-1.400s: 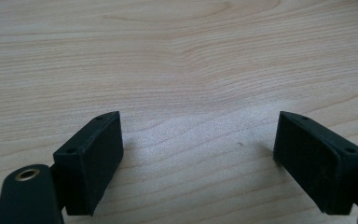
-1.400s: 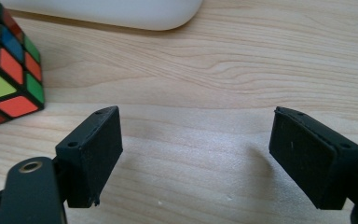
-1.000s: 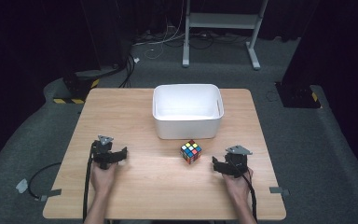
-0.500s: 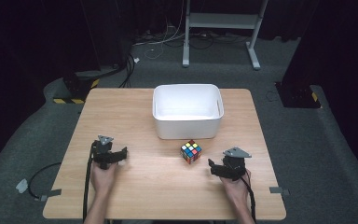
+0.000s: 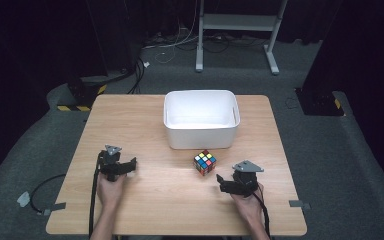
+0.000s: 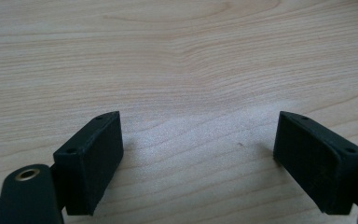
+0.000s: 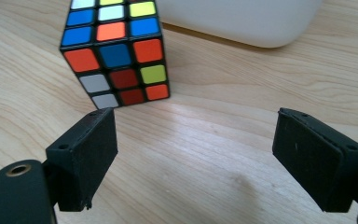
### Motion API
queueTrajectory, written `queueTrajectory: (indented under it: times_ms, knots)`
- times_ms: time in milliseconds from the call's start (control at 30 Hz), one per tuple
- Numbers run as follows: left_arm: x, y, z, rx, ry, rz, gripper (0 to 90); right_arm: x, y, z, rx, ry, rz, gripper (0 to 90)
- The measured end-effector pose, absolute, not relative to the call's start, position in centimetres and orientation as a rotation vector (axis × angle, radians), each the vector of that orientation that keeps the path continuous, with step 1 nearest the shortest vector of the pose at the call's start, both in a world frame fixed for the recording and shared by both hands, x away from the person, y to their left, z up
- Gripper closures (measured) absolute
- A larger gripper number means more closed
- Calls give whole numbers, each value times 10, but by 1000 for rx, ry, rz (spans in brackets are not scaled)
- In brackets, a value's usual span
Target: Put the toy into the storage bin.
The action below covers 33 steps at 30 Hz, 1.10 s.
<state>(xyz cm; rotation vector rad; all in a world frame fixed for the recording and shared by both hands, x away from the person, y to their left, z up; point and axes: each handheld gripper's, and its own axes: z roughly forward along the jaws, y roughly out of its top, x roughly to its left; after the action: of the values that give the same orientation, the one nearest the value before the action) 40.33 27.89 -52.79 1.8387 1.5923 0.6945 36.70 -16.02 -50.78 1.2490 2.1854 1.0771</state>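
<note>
A scrambled colour cube (image 5: 205,162) stands on the wooden table (image 5: 145,130), just in front of a white bin (image 5: 200,137). My right gripper (image 5: 222,183) sits low to the right of the cube, jaws pointing left toward it. In the right gripper view the cube (image 7: 116,56) is ahead and left of the gripper (image 7: 196,158). Its jaws have just been opening and now stand open, with bare wood between them. My left gripper (image 5: 130,166) rests at the table's left, open over bare wood (image 6: 168,56).
The white bin (image 7: 242,18) looks empty and stands at the table's middle back. Cables trail from both grippers off the front edge. A metal stand (image 5: 235,30) and cables lie on the dark floor beyond the table.
My right gripper has shifted a little to the left, closer to the cube. The left gripper and the cube have stayed put.
</note>
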Motion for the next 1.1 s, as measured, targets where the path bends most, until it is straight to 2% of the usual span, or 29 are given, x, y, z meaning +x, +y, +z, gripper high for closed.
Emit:
queueTrajectory:
  times_ms: [1100]
  knots:
    - [403, 279, -528, 1836, 1594, 694, 160, 376, -127, -495, 1165, 2215, 1141, 110]
